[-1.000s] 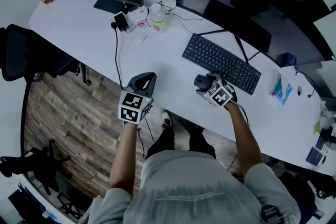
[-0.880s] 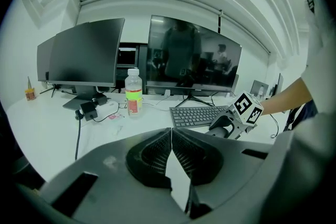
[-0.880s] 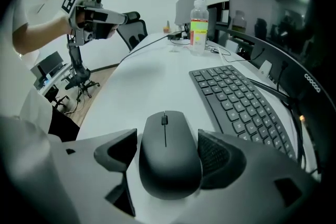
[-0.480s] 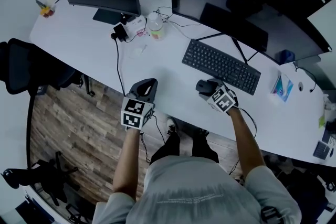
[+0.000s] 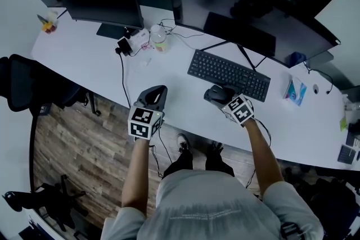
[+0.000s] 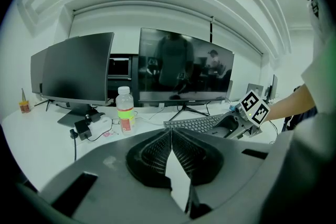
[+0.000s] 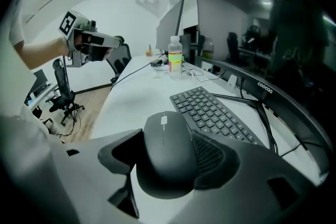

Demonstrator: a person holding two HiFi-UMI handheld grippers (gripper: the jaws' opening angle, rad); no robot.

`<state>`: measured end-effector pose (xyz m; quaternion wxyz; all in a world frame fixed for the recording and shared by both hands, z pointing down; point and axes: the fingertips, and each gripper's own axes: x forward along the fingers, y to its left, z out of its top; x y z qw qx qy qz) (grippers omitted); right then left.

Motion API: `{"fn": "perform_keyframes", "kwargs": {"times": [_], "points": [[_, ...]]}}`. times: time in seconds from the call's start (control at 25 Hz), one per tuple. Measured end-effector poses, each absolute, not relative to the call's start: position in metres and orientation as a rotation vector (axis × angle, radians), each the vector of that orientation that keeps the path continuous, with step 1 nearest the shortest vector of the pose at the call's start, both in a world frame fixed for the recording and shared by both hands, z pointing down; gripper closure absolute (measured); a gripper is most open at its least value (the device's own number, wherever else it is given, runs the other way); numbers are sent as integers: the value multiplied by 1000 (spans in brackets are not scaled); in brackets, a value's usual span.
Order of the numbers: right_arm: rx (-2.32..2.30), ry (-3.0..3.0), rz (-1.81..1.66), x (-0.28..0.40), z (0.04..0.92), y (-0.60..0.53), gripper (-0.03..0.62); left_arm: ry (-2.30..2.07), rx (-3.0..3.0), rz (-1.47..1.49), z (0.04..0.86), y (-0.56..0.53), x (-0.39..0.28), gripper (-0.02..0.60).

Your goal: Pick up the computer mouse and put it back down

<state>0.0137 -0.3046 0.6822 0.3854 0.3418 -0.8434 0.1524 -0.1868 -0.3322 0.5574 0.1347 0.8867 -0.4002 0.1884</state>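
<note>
Gripping a matte black plastic computer mouse, right gripper clamped on it, just beside the black keyboard. Left gripper: jaws together, empty.

My view of the office
White desk stands over wood-plank floor; black chair left, white wall behind.

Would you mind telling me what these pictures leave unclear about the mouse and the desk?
- Underside of the mouse, right gripper view: its own body hides whether it touches the desk.
- Label of the bottle, left gripper view: print too small.
- Dark item at the desk's right end, head view: cut off by the edge.
</note>
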Motion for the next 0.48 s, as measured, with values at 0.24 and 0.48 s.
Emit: {"fn": "perform_keyframes", "kwargs": {"times": [0.24,0.48], "points": [[867,-2135,369,22,681,-305,300,-1155,2574,527,553,-334,-178,568],[837,-2124,383,18,692,-304,299,-1148,2550,537,563,-334,-178,568]]}}
